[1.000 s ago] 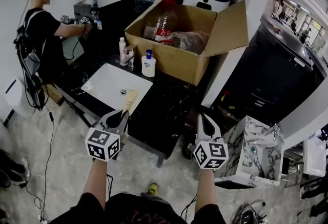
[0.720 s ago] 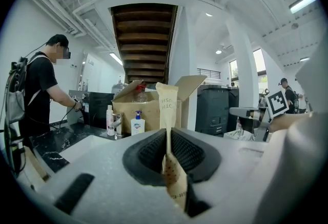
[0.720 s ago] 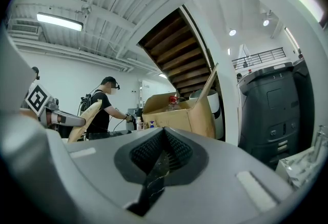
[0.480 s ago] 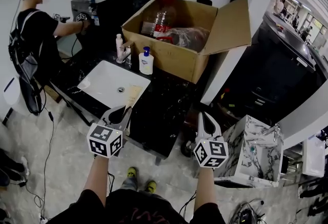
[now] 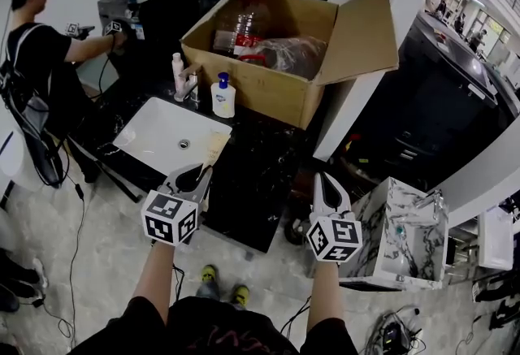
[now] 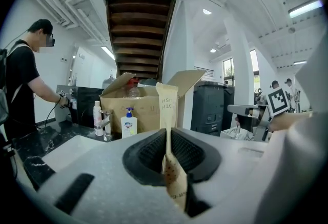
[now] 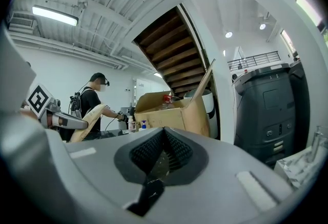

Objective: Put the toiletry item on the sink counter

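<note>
My left gripper (image 5: 195, 175) is shut on a flat beige toiletry tube (image 5: 214, 152), which sticks out past the fingertips over the front edge of the black sink counter (image 5: 258, 175). In the left gripper view the tube (image 6: 168, 110) stands upright, pinched between the pads of that gripper (image 6: 168, 142). To the right, my right gripper (image 5: 326, 185) hovers off the counter's front corner, shut with nothing in it. In the right gripper view its jaws (image 7: 163, 138) meet at the tips, and the tube (image 7: 87, 121) shows at the left.
A white basin (image 5: 166, 134) is set in the counter, with a faucet (image 5: 192, 82), a white bottle (image 5: 177, 72) and a pump bottle (image 5: 221, 97) behind it. An open cardboard box (image 5: 280, 97) fills the counter's back. A person (image 5: 41, 61) works at the left; a marble-patterned box (image 5: 400, 231) stands at the right.
Both grippers have moved a little forward toward the counter's front edge. The tube stays clamped in the left gripper. The person at the left has slid further left in view.
</note>
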Action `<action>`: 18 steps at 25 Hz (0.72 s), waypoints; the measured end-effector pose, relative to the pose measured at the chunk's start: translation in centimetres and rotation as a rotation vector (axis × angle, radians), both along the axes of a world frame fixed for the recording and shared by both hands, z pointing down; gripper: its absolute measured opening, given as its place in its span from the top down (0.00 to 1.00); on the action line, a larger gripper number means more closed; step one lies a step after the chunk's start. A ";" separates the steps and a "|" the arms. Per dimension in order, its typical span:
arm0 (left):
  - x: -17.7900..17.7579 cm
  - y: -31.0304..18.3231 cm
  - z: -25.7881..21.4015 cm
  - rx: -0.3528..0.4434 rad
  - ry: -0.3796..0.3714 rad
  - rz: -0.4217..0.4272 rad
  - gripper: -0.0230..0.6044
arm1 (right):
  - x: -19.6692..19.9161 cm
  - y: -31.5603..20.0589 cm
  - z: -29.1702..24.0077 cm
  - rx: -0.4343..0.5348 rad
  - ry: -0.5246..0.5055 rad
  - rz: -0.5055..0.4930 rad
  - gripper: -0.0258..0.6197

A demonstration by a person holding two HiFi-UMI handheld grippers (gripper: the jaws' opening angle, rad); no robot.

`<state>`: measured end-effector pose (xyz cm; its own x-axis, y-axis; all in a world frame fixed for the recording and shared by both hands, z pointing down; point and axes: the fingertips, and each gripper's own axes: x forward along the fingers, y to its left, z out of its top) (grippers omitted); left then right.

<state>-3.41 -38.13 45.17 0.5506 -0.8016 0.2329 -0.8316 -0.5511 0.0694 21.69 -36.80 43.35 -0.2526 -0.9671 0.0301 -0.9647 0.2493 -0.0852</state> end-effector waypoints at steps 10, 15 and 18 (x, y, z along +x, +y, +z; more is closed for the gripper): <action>0.5 -3.4 2.5 -0.068 -0.021 0.033 0.91 | -1.1 -2.2 0.7 -0.007 -0.011 0.007 0.96; 0.9 -4.4 4.4 -0.117 -0.029 0.052 0.91 | -1.5 -3.0 0.9 -0.013 -0.008 0.004 0.96; 1.5 -4.8 6.1 -0.159 -0.040 0.065 0.91 | -1.4 -3.3 1.2 -0.020 -0.011 0.010 0.96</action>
<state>-1.94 -42.91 51.25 0.5880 -0.7156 0.3770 -0.7982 -0.5888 0.1273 20.32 -40.07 44.54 -0.2435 -0.9688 0.0469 -0.9661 0.2379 -0.1004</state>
